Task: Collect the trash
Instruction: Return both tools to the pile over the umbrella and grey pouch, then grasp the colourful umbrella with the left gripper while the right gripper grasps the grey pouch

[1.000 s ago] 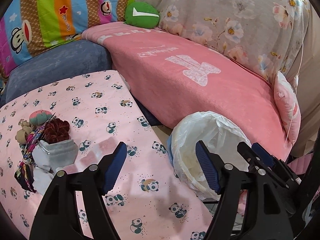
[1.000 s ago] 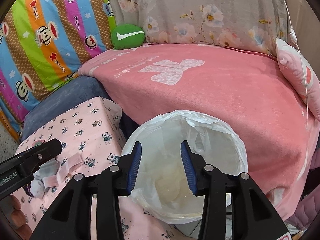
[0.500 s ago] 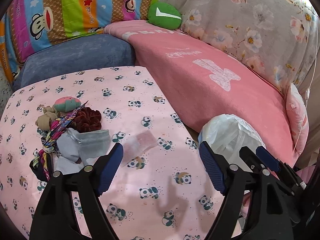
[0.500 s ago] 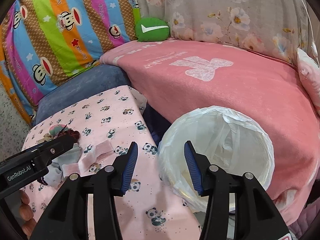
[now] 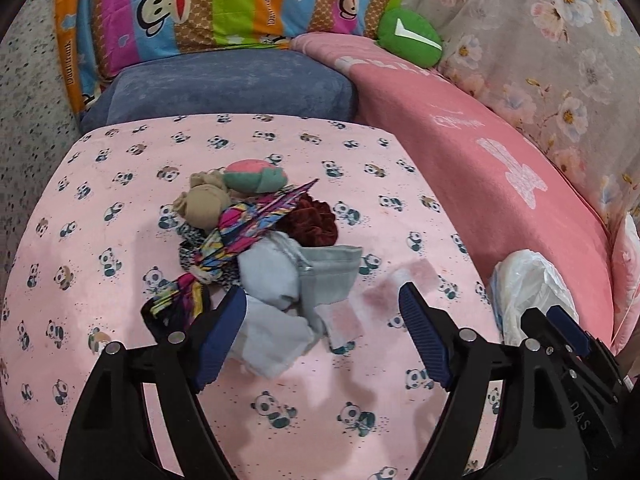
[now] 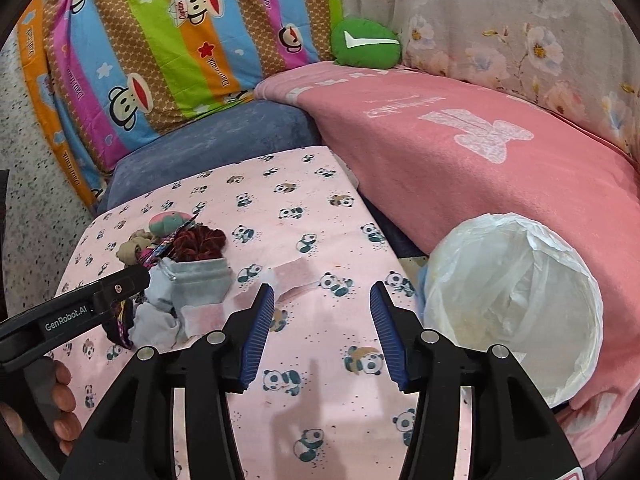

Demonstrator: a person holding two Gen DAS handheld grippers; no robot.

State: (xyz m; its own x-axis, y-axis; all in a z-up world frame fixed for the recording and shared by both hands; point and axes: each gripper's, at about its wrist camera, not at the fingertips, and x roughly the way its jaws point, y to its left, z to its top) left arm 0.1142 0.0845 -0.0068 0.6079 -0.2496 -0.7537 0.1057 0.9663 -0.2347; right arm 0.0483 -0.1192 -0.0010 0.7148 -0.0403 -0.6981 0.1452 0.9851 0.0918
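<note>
A pile of cloth scraps [image 5: 256,240] lies on the pink panda-print table [image 5: 100,208]. It holds a dark red scrunchie [image 5: 312,220], a grey pouch [image 5: 328,276], pale cloth and a colourful strip. A thin pink-white wrapper [image 5: 404,280] lies flat beside it. My left gripper [image 5: 322,308] is open just above the pile's near edge, with the pale cloth below the gap and no pad touching it. My right gripper [image 6: 322,300] is open over bare tablecloth, with the wrapper [image 6: 288,276] just beyond its left fingertip. The white-lined bin [image 6: 512,312] stands to its right.
A sofa with a pink blanket [image 6: 480,152] runs behind the bin and table. A blue cushion [image 5: 224,84] and a striped monkey-print pillow [image 5: 220,0] lie beyond the table's far edge. A person's hand [image 6: 60,400] holds the left gripper's handle.
Both views have swung left, from the bin onto the table. The pile now sits between the left jaws, and the bin has slid to the right edge. Both jaws stand slightly wider.
</note>
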